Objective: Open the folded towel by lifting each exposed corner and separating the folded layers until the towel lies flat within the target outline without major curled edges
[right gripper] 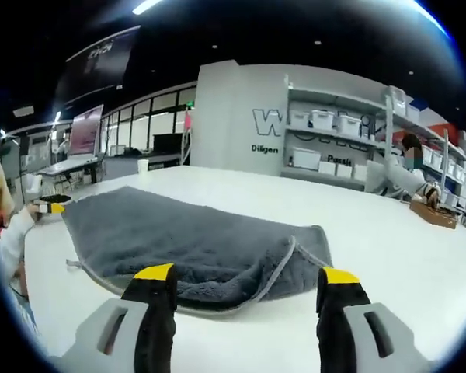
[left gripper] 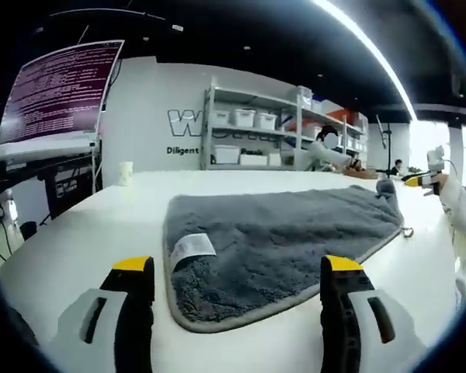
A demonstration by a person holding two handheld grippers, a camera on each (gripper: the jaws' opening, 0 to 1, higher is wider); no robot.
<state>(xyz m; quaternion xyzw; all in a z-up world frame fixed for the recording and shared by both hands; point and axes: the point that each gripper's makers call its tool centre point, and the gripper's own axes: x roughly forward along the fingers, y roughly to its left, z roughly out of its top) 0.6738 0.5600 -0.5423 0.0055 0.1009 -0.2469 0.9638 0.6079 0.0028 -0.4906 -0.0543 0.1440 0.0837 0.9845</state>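
A grey towel (left gripper: pixel 287 241) lies folded on the white table (left gripper: pixel 85 241), with a white label (left gripper: pixel 191 249) on its near left corner. My left gripper (left gripper: pixel 237 268) stands open just before that near edge, its yellow-tipped jaws wide apart with nothing between them. In the right gripper view the towel (right gripper: pixel 194 245) shows a folded layer with a pale hem at its near end. My right gripper (right gripper: pixel 247 277) is open just short of that fold. The right gripper (left gripper: pixel 419 180) appears small beyond the towel's far end; the left gripper (right gripper: pixel 53 207) shows at the towel's far left corner.
A white cup (left gripper: pixel 125 172) stands at the table's far edge. A monitor (left gripper: pixel 58 89) sits on a desk to the left. Shelves with white bins (left gripper: pixel 256 128) line the back wall, and a person (right gripper: pixel 400 175) stands there. A brown box (right gripper: pixel 433 214) rests at the right.
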